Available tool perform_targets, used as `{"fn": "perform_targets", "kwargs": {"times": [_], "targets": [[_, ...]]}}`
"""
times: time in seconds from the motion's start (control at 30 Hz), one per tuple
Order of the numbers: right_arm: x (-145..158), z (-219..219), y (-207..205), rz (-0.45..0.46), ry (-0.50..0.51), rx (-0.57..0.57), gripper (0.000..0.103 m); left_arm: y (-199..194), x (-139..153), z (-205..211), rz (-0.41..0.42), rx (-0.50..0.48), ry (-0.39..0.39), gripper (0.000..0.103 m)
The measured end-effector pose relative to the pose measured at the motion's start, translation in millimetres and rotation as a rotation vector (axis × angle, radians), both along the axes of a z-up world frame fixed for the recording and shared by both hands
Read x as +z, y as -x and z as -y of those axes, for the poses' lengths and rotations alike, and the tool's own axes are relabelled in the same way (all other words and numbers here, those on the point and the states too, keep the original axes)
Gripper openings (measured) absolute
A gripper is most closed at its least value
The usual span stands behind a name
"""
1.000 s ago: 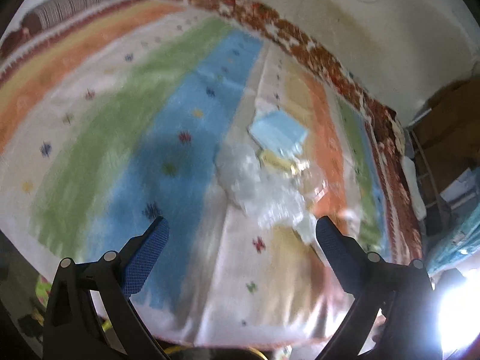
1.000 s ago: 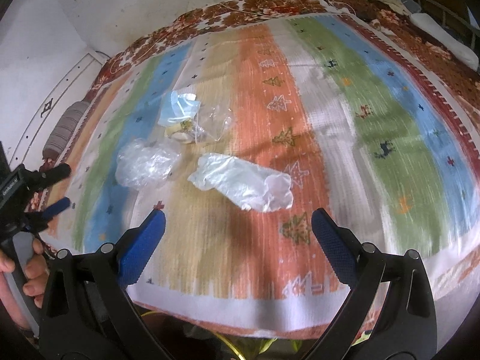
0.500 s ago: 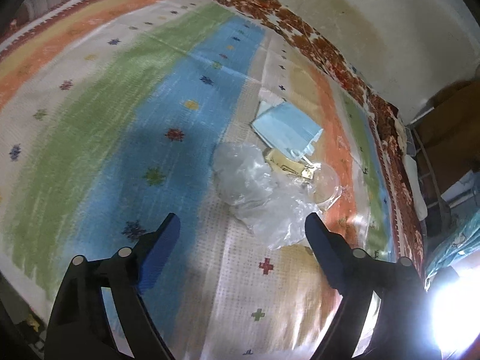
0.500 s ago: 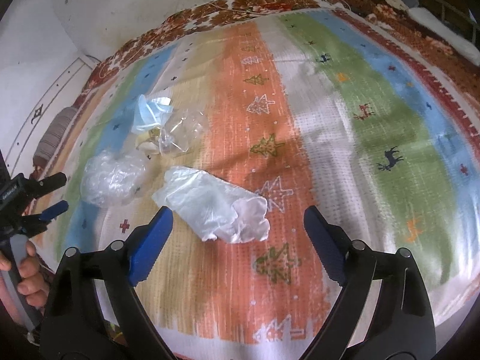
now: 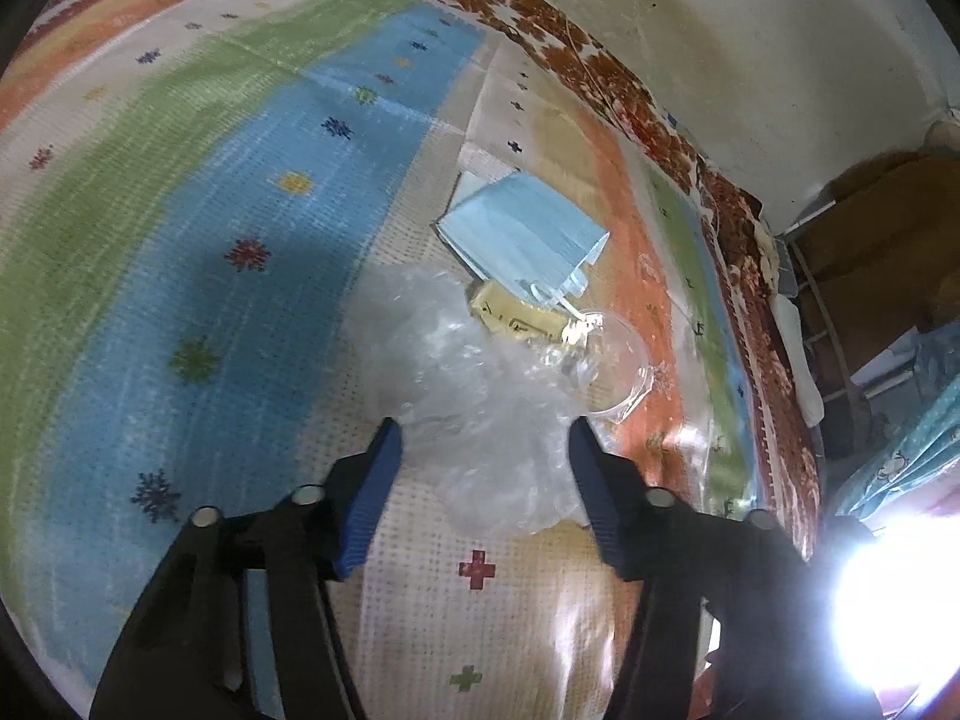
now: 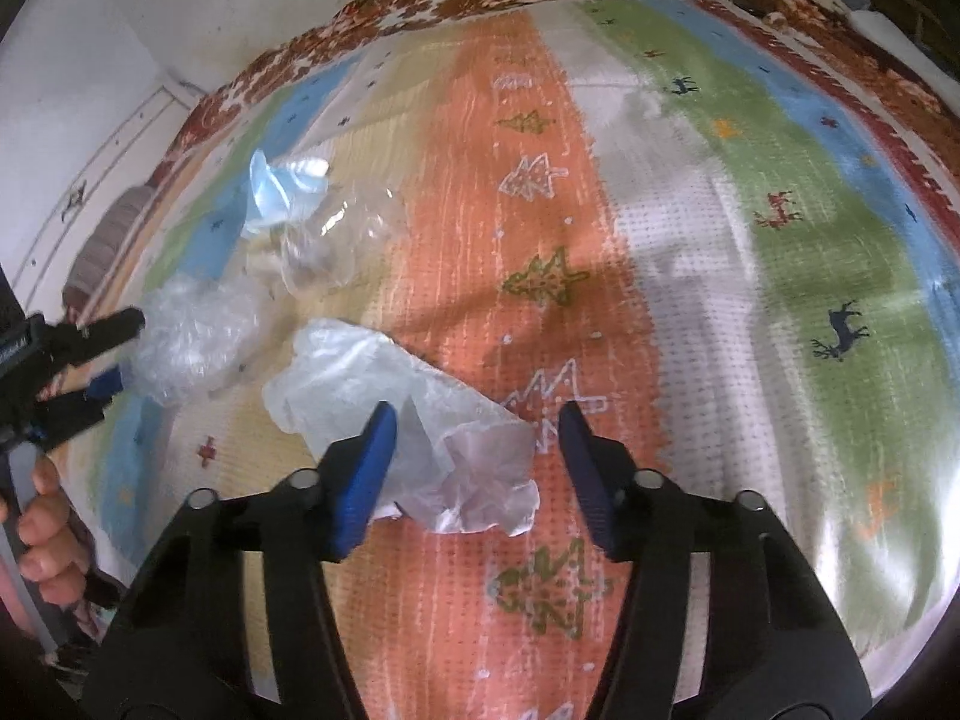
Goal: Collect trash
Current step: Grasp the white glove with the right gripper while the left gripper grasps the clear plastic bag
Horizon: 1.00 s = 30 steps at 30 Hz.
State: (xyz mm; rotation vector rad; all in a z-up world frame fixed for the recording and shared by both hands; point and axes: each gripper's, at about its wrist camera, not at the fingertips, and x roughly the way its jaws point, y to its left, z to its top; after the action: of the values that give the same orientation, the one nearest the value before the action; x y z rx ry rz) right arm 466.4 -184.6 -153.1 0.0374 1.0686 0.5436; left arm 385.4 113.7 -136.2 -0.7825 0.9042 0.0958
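On the striped rug lies a pile of trash. A crumpled clear plastic wrap (image 5: 480, 396) sits between the fingertips of my left gripper (image 5: 485, 438), whose jaws are closing around it without a firm squeeze. Just beyond it lie a blue face mask (image 5: 522, 234), a yellow wrapper (image 5: 516, 315) and a clear plastic cup (image 5: 618, 360). In the right wrist view a crumpled white plastic bag (image 6: 360, 372) lies between the closing jaws of my right gripper (image 6: 477, 420); its right pad stands clear of the bag. There the left gripper (image 6: 117, 354) reaches the clear wrap (image 6: 192, 336) from the left.
The rug (image 6: 780, 276) has a brown floral border (image 5: 600, 60) against a pale wall. A person's hand (image 6: 42, 528) holds the left gripper's handle. Dark furniture (image 5: 870, 228) and a strong glare (image 5: 888, 612) are at the right of the left wrist view.
Both grippers have come down and forward onto the trash, and both pairs of jaws have narrowed from wide open to about half, each now straddling its piece of plastic.
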Motion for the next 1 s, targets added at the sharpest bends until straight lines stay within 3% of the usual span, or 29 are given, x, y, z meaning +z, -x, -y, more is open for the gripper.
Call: {"fn": "perform_targets", "kwargs": {"times": [0.07, 0.17, 0.27, 0.47, 0.63, 0.8, 1.0], "targets": [[-4, -3, 2, 0.002, 0.018, 0.011, 0.030, -2, -5, 2, 0.000, -0.013, 0.017, 0.040], [-4, -7, 7, 0.018, 0.026, 0.032, 0.012, -3, -7, 8, 0.006, -0.050, 0.027, 0.018], [0, -14, 14, 0.046, 0.038, 0.066, 0.004, -2, 2, 15, 0.029, -0.069, 0.012, 0.007], [13, -22, 26, 0.075, 0.065, 0.110, 0.002, 2, 22, 15, 0.056, -0.077, -0.021, 0.004], [27, -20, 36, 0.089, 0.071, 0.112, 0.002, 13, 22, 10, 0.008, -0.069, -0.089, 0.003], [41, -10, 47, 0.102, 0.080, 0.104, 0.002, 26, 22, 1, -0.020, -0.050, -0.112, 0.003], [57, -1, 63, 0.125, 0.055, 0.071, 0.002, 49, 46, 4, 0.006, -0.045, -0.125, 0.003]]}}
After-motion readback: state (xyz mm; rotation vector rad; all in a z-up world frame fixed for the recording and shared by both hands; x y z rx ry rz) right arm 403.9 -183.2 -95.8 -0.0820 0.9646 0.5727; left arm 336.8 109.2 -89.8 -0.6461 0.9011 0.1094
